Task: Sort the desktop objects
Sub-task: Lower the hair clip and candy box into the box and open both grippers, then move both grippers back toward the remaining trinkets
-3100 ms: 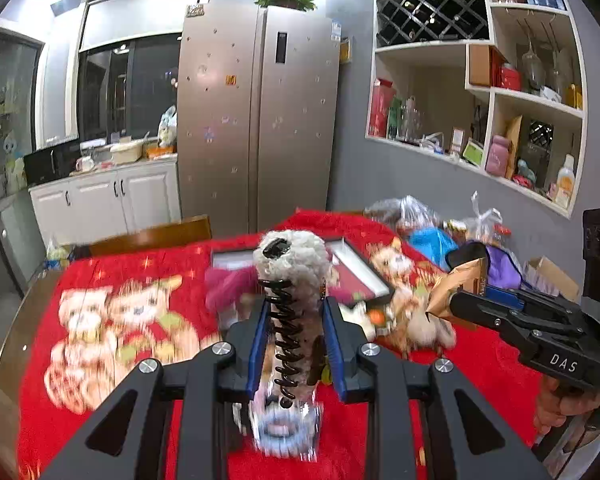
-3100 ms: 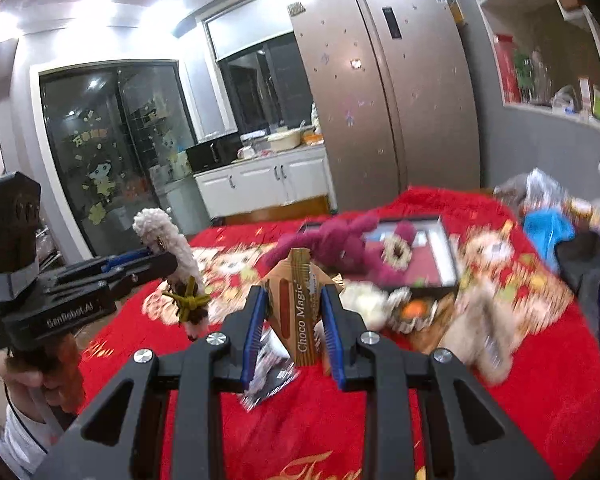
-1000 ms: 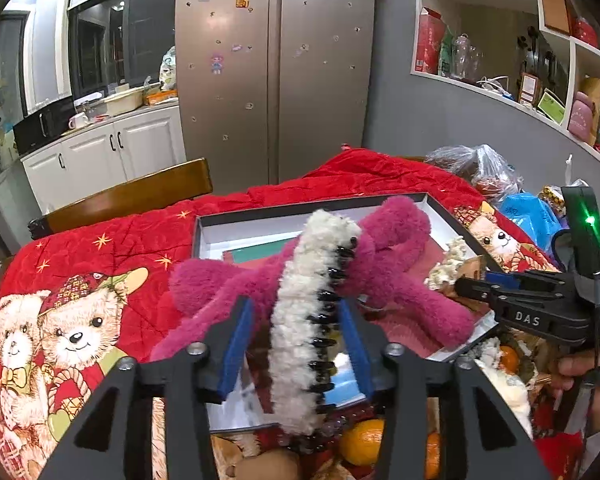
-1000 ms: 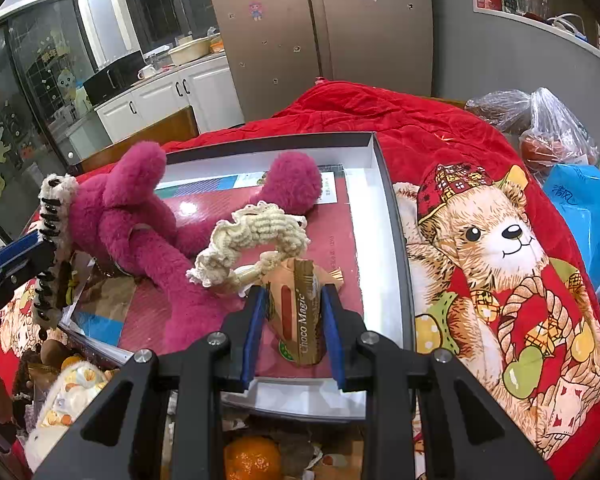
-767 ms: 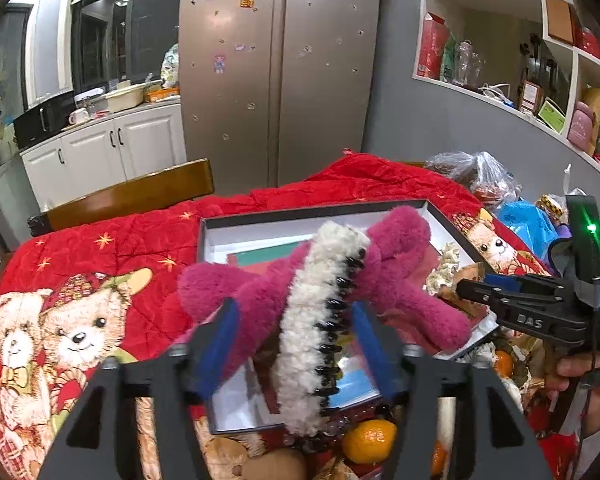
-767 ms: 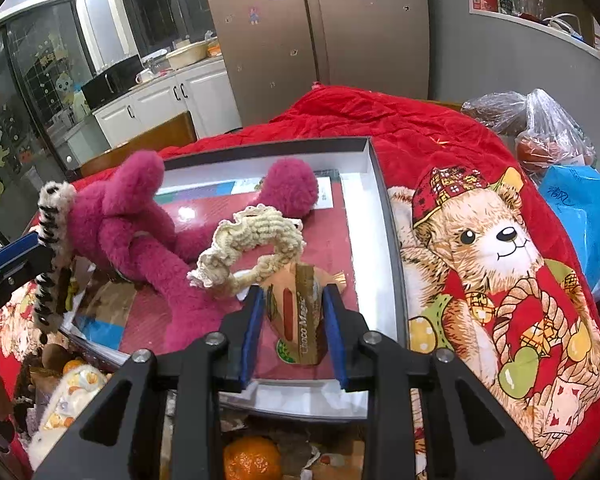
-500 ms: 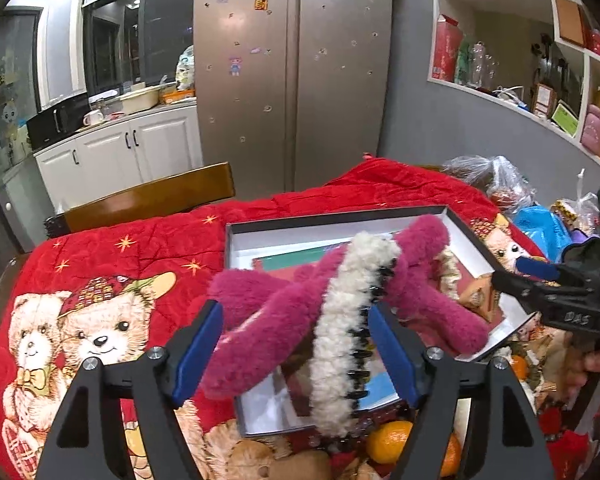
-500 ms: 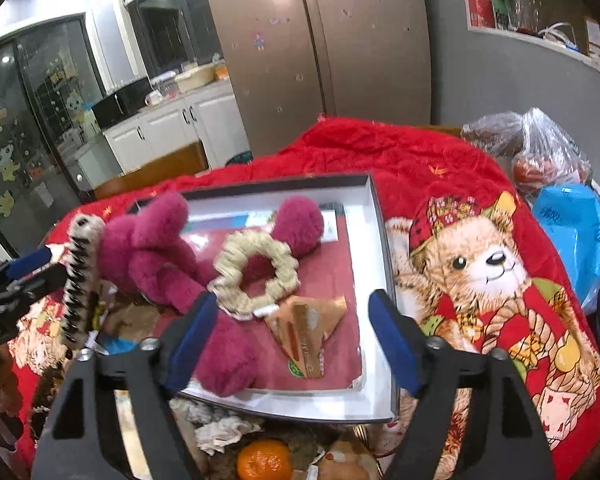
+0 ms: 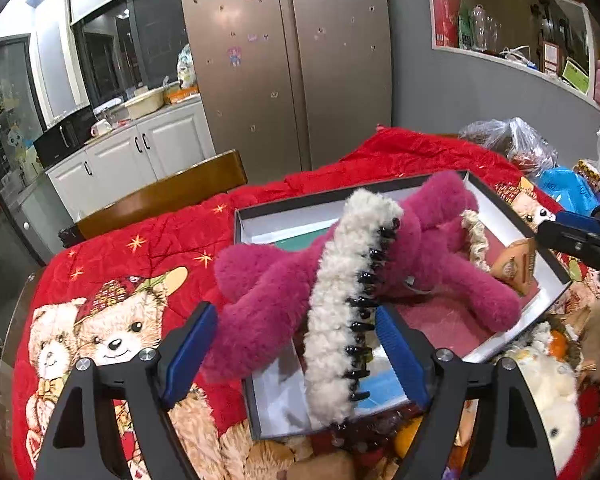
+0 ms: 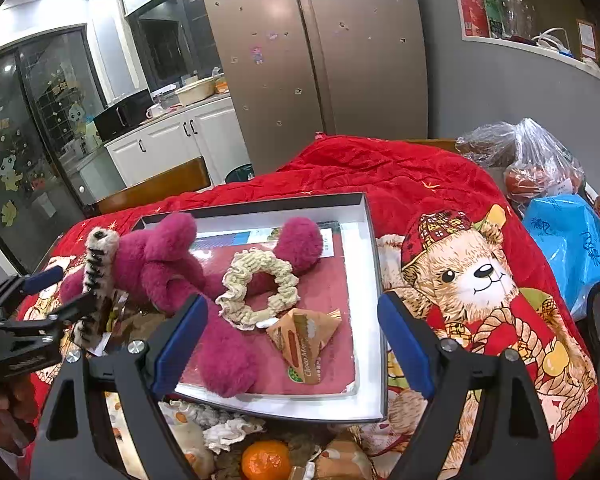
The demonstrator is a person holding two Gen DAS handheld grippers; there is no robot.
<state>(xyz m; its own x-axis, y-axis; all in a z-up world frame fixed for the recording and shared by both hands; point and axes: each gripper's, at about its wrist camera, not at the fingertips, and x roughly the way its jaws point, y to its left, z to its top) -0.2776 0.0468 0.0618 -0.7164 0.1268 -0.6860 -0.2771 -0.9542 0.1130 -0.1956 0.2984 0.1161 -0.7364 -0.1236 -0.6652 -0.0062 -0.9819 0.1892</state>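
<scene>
**Both tools let go over the tray; clip perched, not settled**

Risk, as I judge it: the fluffy hair clip (image 9: 340,312) leans across the pink plush toy (image 9: 412,276) near the tray's front edge, standing up between the blue pads. Left tool (image 9: 296,344) has just been opening, pads well apart and not pressing the clip. A careless pull-back could snag its black teeth and tip it out of the tray onto the clutter at the front. The plush itself overhangs the tray's left wall, so a nudge could drag both out.

Tray (image 10: 364,280), dark outside, white inside, sits on the red bear-print tabletop cover (image 10: 400,176). Contents, big to small: the plush toy sprawled across the left half; cream scrunchie (image 10: 256,288) lying partly on the plush; brown snack packet (image 10: 304,340) lying free on the tray's red liner just right of it.

Right tool (image 10: 292,344) has just been opening too: jaws wide, nothing gripped, packet lying released below them.

Outside the tray front: an orange (image 10: 266,460) among wrappers.
</scene>
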